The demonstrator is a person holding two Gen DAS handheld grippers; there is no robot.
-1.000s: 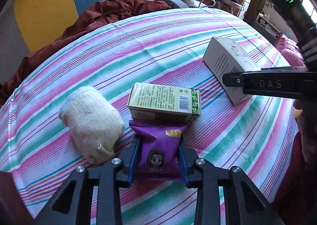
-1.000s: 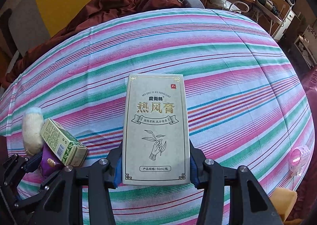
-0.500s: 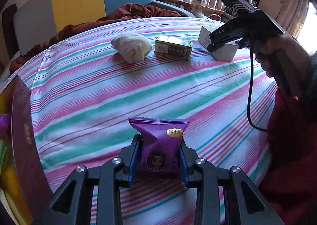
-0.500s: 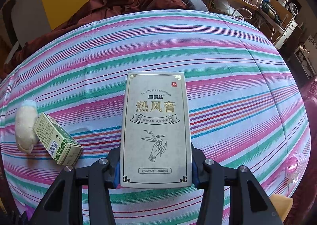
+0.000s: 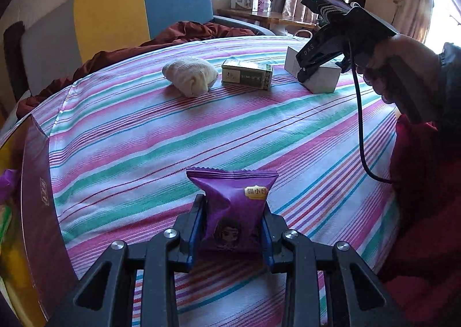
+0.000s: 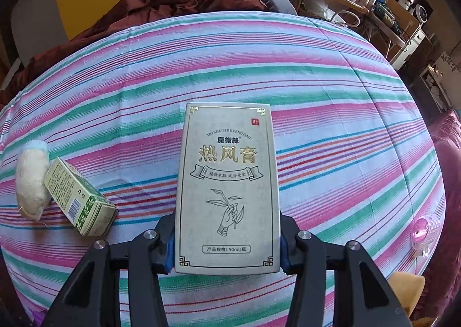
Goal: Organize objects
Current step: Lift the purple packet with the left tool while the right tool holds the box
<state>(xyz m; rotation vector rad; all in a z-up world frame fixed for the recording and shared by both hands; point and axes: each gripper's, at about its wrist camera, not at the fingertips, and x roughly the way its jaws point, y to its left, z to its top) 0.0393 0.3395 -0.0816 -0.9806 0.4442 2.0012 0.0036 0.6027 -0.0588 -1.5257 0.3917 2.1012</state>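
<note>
My left gripper is shut on a purple snack packet, held above the near part of the striped table. My right gripper is shut on a grey-white box with Chinese print; it also shows in the left wrist view at the far right of the table. A cream cloth bundle and a small green box lie side by side at the far side, and show at the left of the right wrist view, the bundle beside the green box.
A dark maroon box with an open top stands at the left edge, holding coloured items. A pink roller lies at the table's right edge. A yellow and blue chair with a maroon cloth stands behind the table.
My left gripper has pulled far back from the green box and the bundle with the purple packet in it; the maroon box has come into view. The right gripper has barely moved.
</note>
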